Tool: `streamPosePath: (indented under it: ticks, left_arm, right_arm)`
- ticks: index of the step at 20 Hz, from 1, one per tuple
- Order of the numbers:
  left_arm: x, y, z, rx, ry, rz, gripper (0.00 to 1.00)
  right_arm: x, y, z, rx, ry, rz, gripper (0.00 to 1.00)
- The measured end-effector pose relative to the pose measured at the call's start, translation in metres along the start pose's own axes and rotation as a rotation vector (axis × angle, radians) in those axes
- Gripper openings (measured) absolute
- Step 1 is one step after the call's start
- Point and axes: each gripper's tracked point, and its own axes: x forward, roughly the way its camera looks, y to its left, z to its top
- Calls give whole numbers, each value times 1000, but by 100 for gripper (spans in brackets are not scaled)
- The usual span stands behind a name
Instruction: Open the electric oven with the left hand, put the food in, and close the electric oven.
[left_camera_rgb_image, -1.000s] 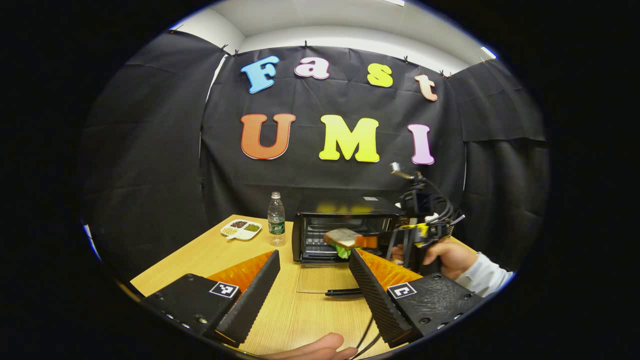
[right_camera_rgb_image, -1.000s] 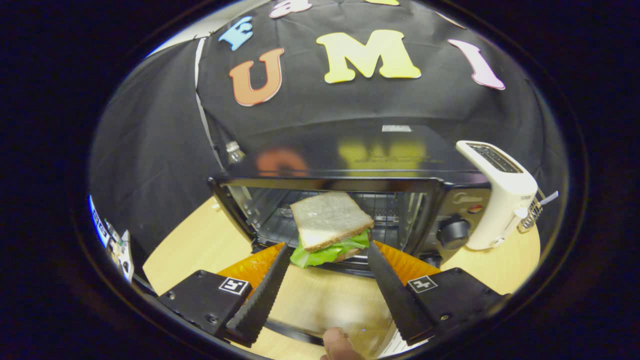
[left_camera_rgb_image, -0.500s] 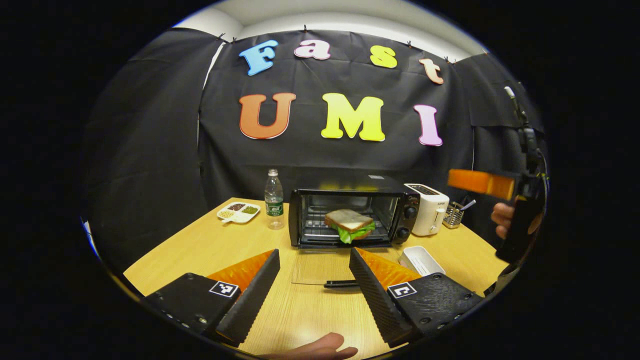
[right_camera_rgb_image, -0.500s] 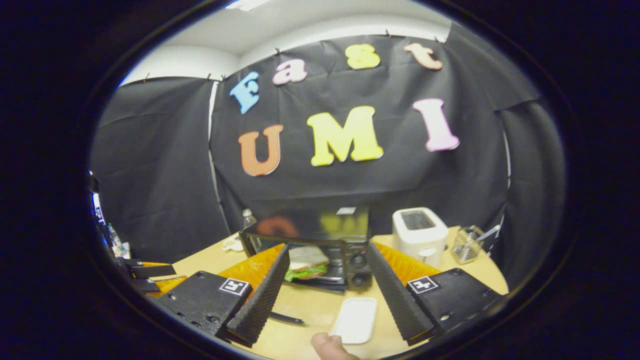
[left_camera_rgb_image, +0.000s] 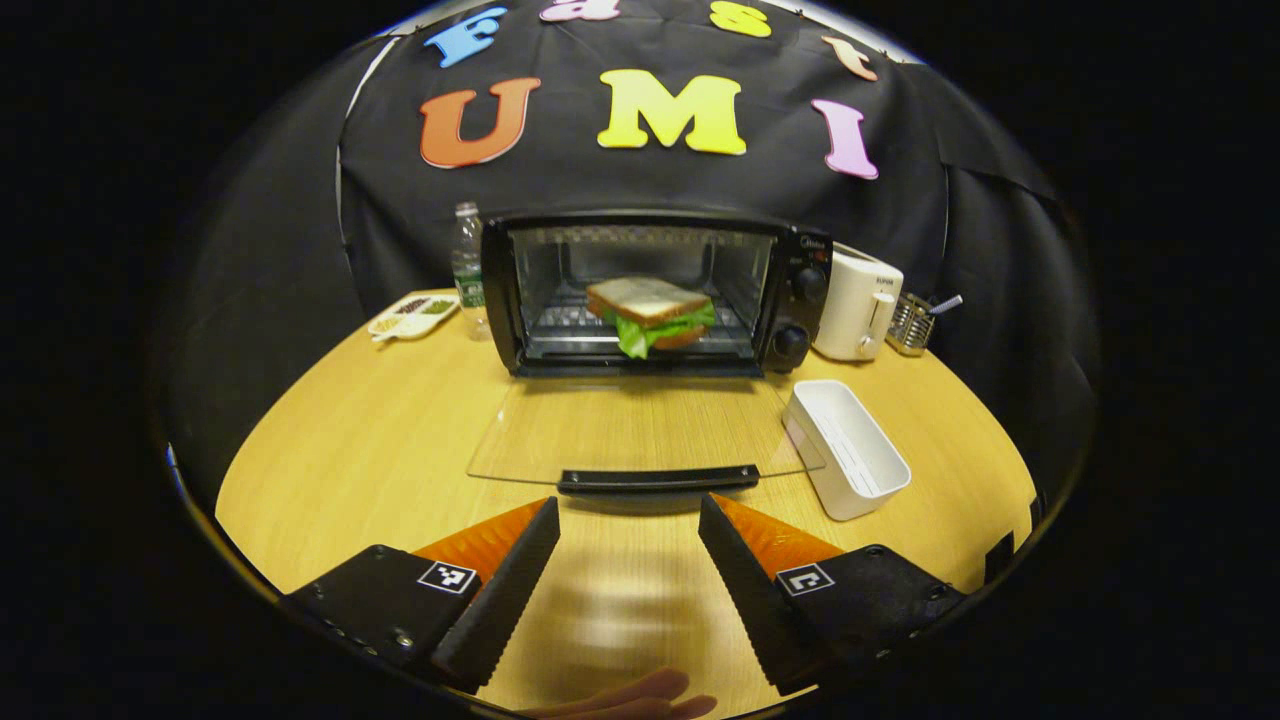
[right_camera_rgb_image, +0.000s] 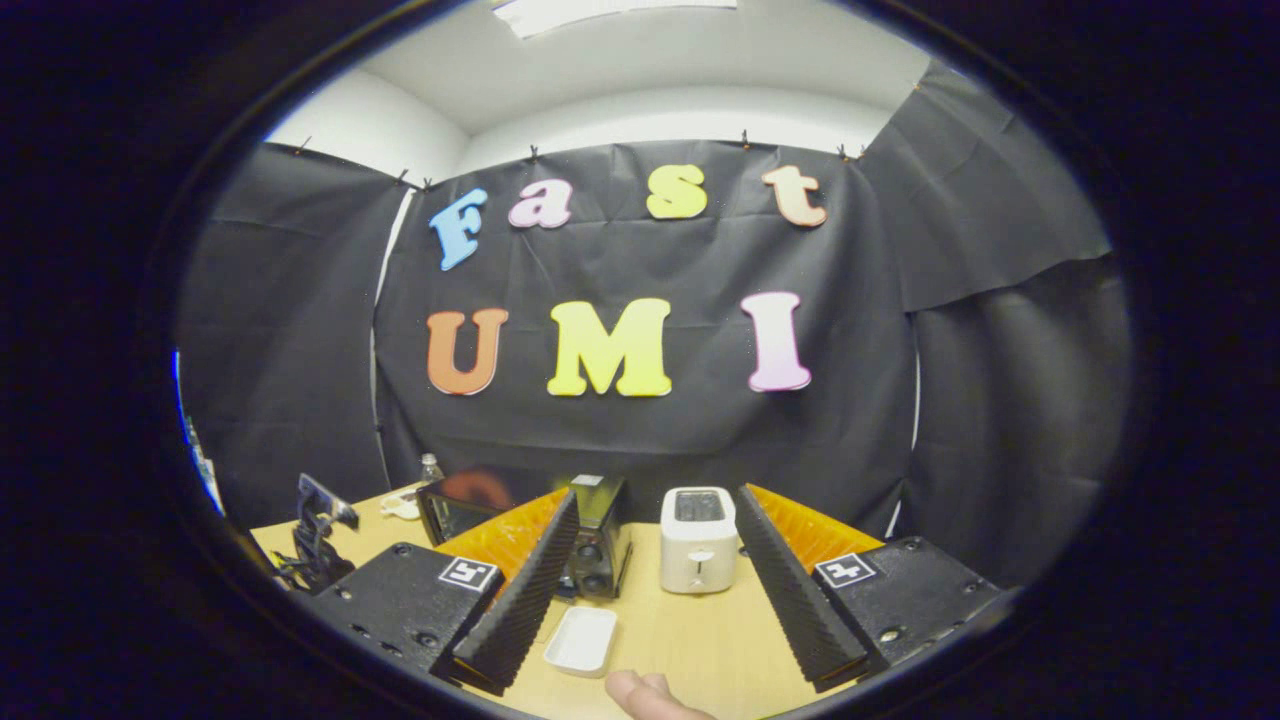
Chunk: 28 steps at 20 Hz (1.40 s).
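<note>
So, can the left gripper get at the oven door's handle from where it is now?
Probably yes. The left gripper is open and faces the black handle of the flat-open glass door. Only bare table lies between them; the white tray sits off to the side.

In the right gripper view, the gripper's left finger (right_camera_rgb_image: 520, 590) hides much of the electric oven (right_camera_rgb_image: 600, 545), so its door and inside cannot be made out. A fingertip (right_camera_rgb_image: 640, 693) is cut off at the bottom edge.
</note>
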Motion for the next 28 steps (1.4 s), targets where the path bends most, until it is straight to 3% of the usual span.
streamPosePath:
  ticks: [3, 4, 5, 6, 7, 11, 12, 13, 14, 15, 20, 21, 23, 24, 25, 26, 28]
  left_arm:
    - [16, -17, -14, 0, 86, -3, 93]
    - [18, -17, -16, 3, 97, 5, 93]
    - [24, -18, -16, 2, 109, 9, 94]
    - [29, -22, -19, -4, 124, 4, 93]
    - [33, -23, -20, -4, 138, 6, 94]
    - [46, -14, -12, 31, 163, 59, 94]
    - [47, -19, -14, 24, 183, 40, 95]
    - [48, -21, -14, 13, 186, 33, 94]
    - [47, -22, -14, 11, 198, 30, 94]
    - [46, -22, -11, 5, 197, 29, 94]
    - [37, -22, 13, 19, 131, 40, 95]
    - [35, -22, 17, 22, 118, 41, 100]
    - [31, -22, 26, 20, 97, 38, 95]
    - [30, -22, 30, 17, 86, 38, 100]
    - [27, -22, 35, 20, 71, 39, 95]
    - [26, -22, 41, 26, 52, 40, 100]
    - [22, -23, 54, 49, 1, 42, 94]
  right_arm:
    - [-5, -20, -2, -30, -22, -37, 89]
    - [-4, -28, -4, -38, -24, -51, 100]
    - [-5, -36, -9, -29, -21, -67, 89]
    - [-7, -39, -10, -16, -27, -68, 89]
    - [-8, -42, -8, -17, -41, -69, 100]
    - [-10, -64, -11, -74, -81, -114, 100]
    - [-12, -67, -15, -82, -76, -117, 89]
    - [-14, -69, -17, -86, -70, -113, 100]
    - [-13, -72, -19, -84, -66, -116, 100]
    - [-11, -75, -20, -82, -63, -119, 89]
    - [-6, -80, -32, -67, -42, -117, 89]
    - [-4, -81, -34, -65, -35, -115, 89]
    - [-4, -83, -36, -64, -29, -120, 89]
    - [-4, -82, -35, -64, -31, -123, 100]
    - [-5, -82, -35, -65, -32, -124, 89]
    - [-5, -81, -36, -70, -32, -127, 89]
    - [-4, -83, -39, -87, -27, -147, 89]
